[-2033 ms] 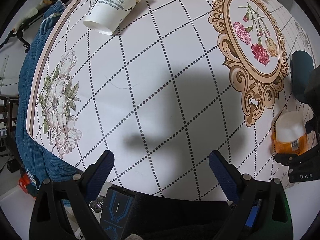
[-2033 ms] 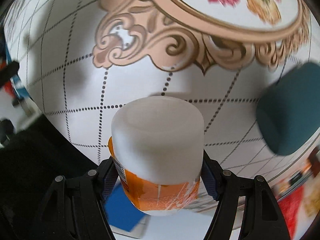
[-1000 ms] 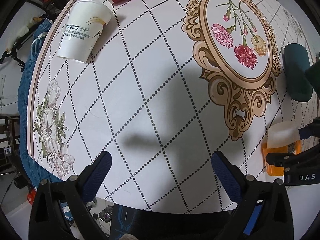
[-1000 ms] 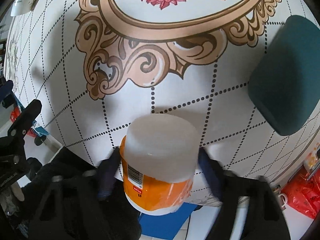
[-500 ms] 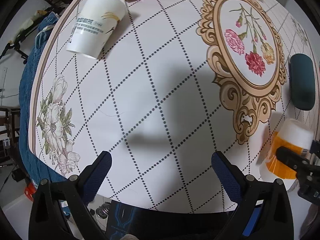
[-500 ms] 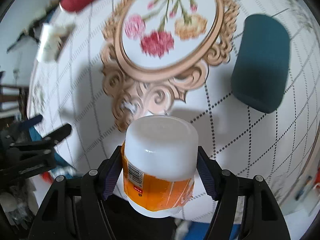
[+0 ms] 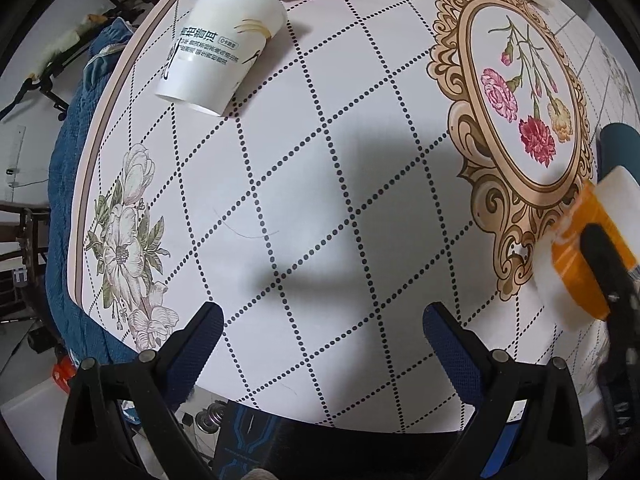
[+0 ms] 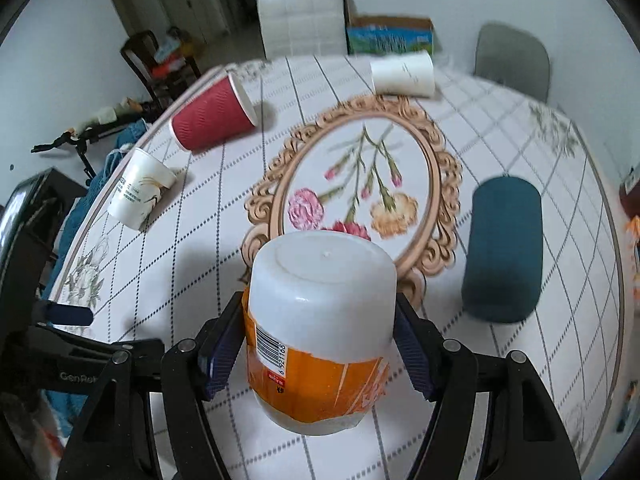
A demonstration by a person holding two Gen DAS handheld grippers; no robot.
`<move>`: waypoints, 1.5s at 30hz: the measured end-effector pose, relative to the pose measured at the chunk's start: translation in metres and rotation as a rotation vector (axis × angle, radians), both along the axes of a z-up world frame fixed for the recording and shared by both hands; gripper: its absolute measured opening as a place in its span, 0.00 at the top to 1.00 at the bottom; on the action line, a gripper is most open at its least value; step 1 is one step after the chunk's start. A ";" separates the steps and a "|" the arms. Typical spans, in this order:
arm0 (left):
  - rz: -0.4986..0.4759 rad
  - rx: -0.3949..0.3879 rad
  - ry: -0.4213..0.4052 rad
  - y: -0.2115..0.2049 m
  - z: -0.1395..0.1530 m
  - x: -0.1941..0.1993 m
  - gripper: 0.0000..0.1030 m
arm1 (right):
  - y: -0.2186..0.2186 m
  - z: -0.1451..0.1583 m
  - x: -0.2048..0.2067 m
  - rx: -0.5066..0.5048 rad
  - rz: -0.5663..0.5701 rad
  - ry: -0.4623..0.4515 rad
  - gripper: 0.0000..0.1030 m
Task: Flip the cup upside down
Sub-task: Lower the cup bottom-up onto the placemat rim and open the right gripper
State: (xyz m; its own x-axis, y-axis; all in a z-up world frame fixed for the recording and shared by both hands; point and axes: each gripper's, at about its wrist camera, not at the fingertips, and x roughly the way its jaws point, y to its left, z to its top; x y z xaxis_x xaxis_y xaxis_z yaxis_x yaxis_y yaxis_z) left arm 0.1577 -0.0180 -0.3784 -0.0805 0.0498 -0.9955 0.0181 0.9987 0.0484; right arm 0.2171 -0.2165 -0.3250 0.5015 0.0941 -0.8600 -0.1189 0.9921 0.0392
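Observation:
My right gripper (image 8: 316,354) is shut on a white plastic cup with an orange label (image 8: 320,320). The cup's closed base faces away from the camera and it is tilted over the near edge of the table. The same cup shows at the right edge of the left wrist view (image 7: 588,252), with the right gripper's black finger across it. My left gripper (image 7: 320,340) is open and empty above the near part of the table.
The round table (image 7: 304,184) has a dotted diamond cloth with a flower medallion (image 8: 360,196). On it lie a white printed paper cup (image 7: 218,46), a red ribbed cup (image 8: 214,114), a white cup (image 8: 402,74) and a dark teal cup (image 8: 502,248). Chairs stand behind the table.
My right gripper has tilted up with the cup, so the view swung from looking down at the table to looking across it. The left gripper shifted slightly and stayed open.

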 end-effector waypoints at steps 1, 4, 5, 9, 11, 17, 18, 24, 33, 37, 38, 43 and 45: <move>-0.003 0.003 0.000 -0.001 0.000 -0.001 0.01 | 0.003 -0.004 -0.002 -0.016 0.011 -0.009 0.30; -0.010 0.007 -0.002 -0.002 -0.001 -0.006 0.01 | 0.011 -0.015 -0.007 -0.050 0.035 -0.013 0.30; -0.012 0.009 -0.003 -0.003 -0.002 -0.008 0.01 | 0.012 -0.016 -0.009 -0.054 0.046 -0.017 0.30; -0.018 0.014 -0.004 -0.006 -0.004 -0.015 0.01 | 0.013 -0.016 -0.017 -0.057 0.072 0.001 0.29; -0.022 0.018 -0.006 -0.009 -0.004 -0.020 0.01 | 0.012 -0.018 -0.020 -0.049 0.074 0.026 0.29; -0.034 0.014 -0.031 -0.016 0.007 -0.034 0.01 | 0.004 -0.010 -0.031 -0.002 0.057 0.123 0.25; -0.035 0.010 -0.039 -0.017 0.011 -0.036 0.01 | 0.001 -0.004 -0.034 0.011 0.048 0.129 0.19; -0.041 -0.028 -0.105 -0.025 0.052 -0.051 0.01 | -0.026 0.043 -0.057 -0.010 -0.065 0.188 0.05; -0.064 -0.043 -0.247 -0.047 0.119 -0.071 0.01 | -0.057 0.098 -0.092 -0.078 -0.181 0.152 0.04; -0.064 -0.055 -0.295 -0.052 0.143 -0.077 0.01 | -0.061 0.122 -0.107 -0.080 -0.185 0.106 0.04; -0.067 -0.057 -0.305 -0.053 0.148 -0.080 0.01 | -0.061 0.128 -0.112 -0.081 -0.187 0.095 0.04; -0.092 -0.077 -0.352 -0.058 0.173 -0.096 0.01 | -0.065 0.157 -0.132 -0.081 -0.210 0.041 0.04; -0.106 -0.083 -0.375 -0.058 0.184 -0.103 0.01 | -0.065 0.168 -0.142 -0.076 -0.223 0.024 0.04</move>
State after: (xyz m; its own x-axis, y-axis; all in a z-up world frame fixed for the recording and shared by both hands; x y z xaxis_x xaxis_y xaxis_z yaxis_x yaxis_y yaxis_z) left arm 0.0544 -0.0757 -0.1948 0.2910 -0.0437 -0.9557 0.1175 0.9930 -0.0097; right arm 0.0751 -0.2819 -0.1572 0.4819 -0.0819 -0.8724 0.1037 0.9940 -0.0360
